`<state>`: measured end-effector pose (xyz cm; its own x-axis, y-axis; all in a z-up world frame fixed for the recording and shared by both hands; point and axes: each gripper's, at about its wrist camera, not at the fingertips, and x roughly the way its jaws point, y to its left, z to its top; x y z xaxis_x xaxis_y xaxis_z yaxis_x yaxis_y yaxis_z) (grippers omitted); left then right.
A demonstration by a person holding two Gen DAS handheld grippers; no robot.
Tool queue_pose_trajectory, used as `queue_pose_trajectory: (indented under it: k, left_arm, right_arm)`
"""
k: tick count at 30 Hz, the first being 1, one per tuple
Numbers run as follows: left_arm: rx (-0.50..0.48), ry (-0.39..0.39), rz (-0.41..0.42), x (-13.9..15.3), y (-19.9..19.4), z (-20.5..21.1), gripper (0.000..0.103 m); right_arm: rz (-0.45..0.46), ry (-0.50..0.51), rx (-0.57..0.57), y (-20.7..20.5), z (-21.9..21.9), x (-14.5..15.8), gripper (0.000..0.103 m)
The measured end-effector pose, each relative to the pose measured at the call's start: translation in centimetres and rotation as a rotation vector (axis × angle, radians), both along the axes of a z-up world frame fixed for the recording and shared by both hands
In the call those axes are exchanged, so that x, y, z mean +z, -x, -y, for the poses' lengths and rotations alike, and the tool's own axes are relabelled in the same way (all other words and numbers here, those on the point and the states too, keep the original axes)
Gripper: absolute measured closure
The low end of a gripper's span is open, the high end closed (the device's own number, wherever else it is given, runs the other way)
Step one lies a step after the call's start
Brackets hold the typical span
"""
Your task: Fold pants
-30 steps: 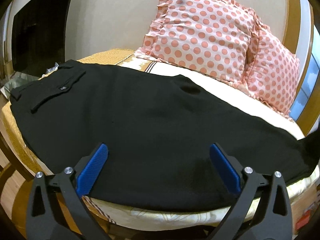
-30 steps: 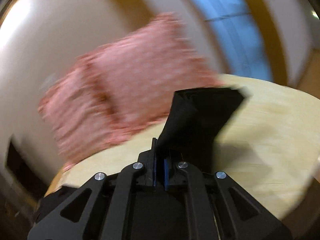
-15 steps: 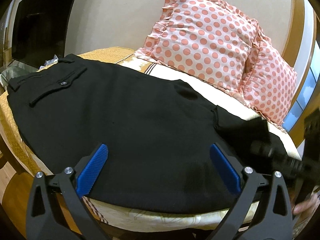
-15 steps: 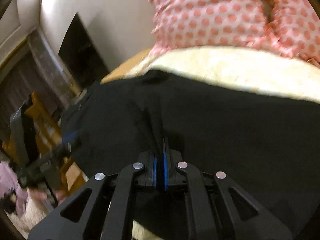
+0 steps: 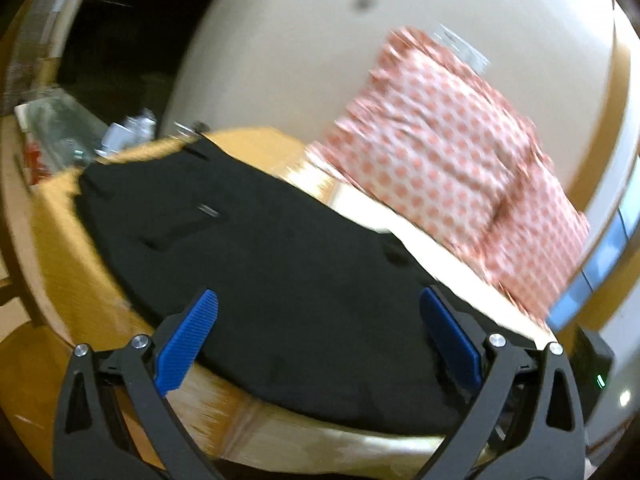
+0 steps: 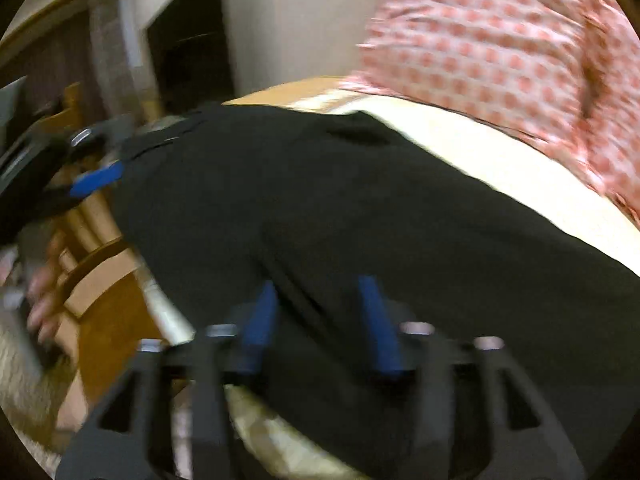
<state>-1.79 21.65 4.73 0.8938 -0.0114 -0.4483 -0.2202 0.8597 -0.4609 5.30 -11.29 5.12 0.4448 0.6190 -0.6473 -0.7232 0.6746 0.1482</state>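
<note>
Nearest your right hand, the right gripper point(image 6: 316, 320) had released: its blue-padded fingers point(image 6: 376, 320), which half a second earlier were clenched on the hem end of the black woven trousers point(image 6: 360, 220), now stood apart with the cloth lying loose between them. You had carried that leg end across and laid it on the body of the garment, so I judge the first lengthwise fold delivered. Your left gripper point(image 5: 320, 340) remained spread wide and empty, hovering over the near edge of the trousers point(image 5: 280, 260) on the cream and yellow bedspread point(image 5: 64, 240). That view had swung and blurred, suggesting you were repositioning. Beyond, the pink polka-dot frilled pillows point(image 5: 448, 152) rested against the beige wall point(image 5: 300, 40), apart from the garment.
</note>
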Motion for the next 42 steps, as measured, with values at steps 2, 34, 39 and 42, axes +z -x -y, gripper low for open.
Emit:
queue_pose_trajectory:
  k: [2, 34, 39, 42]
  left_arm:
    - [0.065, 0.016, -0.001, 0.2, 0.5, -1.9, 0.002]
    - [-0.017, 0.367, -0.114, -3.3, -1.5, -6.0, 0.011]
    - [0.034, 0.418, -0.087, -3.6, -1.8, -7.6, 0.018]
    - [0.124, 0.433, -0.072, -3.5, -2.1, -9.8, 0.02]
  right_arm:
    - [0.053, -0.048, -0.019, 0.7, 0.7, 1.0, 0.05]
    - [-0.021, 0.002, -0.145, -2.5, 2.2, -1.1, 0.04]
    - [-0.021, 0.001, -0.145, -2.5, 2.2, -1.1, 0.039]
    - [-0.021, 0.0, -0.145, -2.4, 2.3, -1.1, 0.039]
